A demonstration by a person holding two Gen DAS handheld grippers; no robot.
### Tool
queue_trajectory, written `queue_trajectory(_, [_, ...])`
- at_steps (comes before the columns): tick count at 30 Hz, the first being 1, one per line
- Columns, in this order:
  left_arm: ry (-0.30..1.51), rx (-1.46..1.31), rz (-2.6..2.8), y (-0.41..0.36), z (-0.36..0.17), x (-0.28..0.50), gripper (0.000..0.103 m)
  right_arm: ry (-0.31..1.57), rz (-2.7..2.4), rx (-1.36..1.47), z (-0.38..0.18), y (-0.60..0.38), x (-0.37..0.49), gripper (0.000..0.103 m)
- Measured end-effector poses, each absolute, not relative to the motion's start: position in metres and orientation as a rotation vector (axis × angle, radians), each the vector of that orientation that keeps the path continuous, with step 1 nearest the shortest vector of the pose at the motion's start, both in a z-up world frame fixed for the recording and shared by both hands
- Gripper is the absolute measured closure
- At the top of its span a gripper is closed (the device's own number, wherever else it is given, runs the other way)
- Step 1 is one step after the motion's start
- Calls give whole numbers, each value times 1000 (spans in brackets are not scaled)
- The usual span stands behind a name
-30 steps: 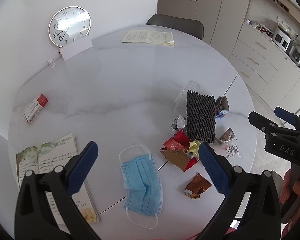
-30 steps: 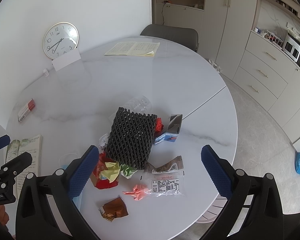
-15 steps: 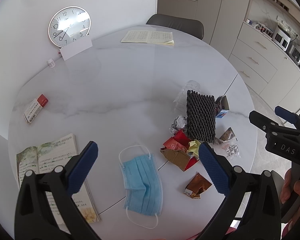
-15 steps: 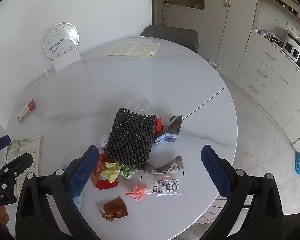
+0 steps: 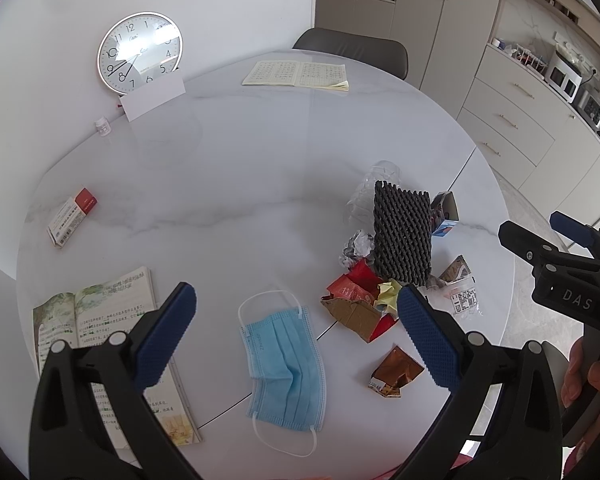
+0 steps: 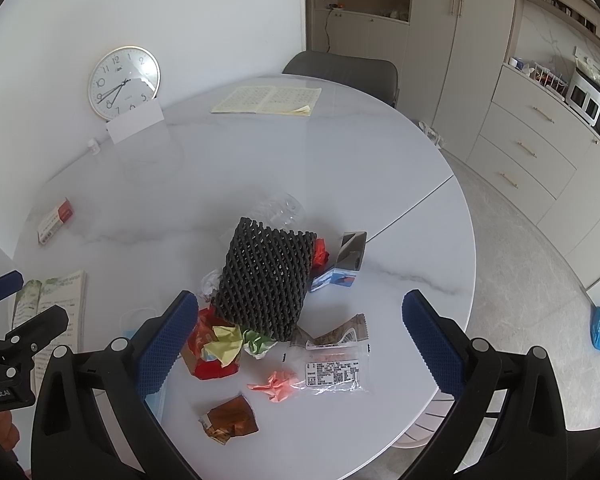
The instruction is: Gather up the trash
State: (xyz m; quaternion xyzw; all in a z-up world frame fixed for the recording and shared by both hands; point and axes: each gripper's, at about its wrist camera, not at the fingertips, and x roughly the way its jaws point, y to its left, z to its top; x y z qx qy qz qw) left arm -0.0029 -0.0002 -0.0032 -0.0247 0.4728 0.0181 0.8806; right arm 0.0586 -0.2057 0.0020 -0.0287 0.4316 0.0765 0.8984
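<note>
Lying near the counter [image 6: 380,152] edge: one black foam net [image 6: 266,280], one blue mask [image 5: 286,360], one brown wrapper [image 6: 230,420], one clear packet [image 6: 334,370]. Two open books. Left gripper [image 5: 296,336] and right gripper [image 6: 296,336] both wide open, holding nothing.

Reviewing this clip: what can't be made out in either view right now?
- Clear plastic bottle: mostly hidden behind the black foam net, both views.
- Blue face mask: nearly all covered by the right gripper's finger in the right wrist view.
- Clear wrapper label: print too small.
</note>
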Motion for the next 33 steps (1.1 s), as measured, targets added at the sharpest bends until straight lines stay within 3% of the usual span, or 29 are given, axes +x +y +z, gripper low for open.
queue_trajectory(20, [970, -80, -7, 20, -21, -3, 6, 873, 176, -73, -2, -212, 62, 2])
queue_trajectory(33, [1211, -101, -28, 17, -131, -30, 7, 961, 249, -9, -53, -257, 64, 2])
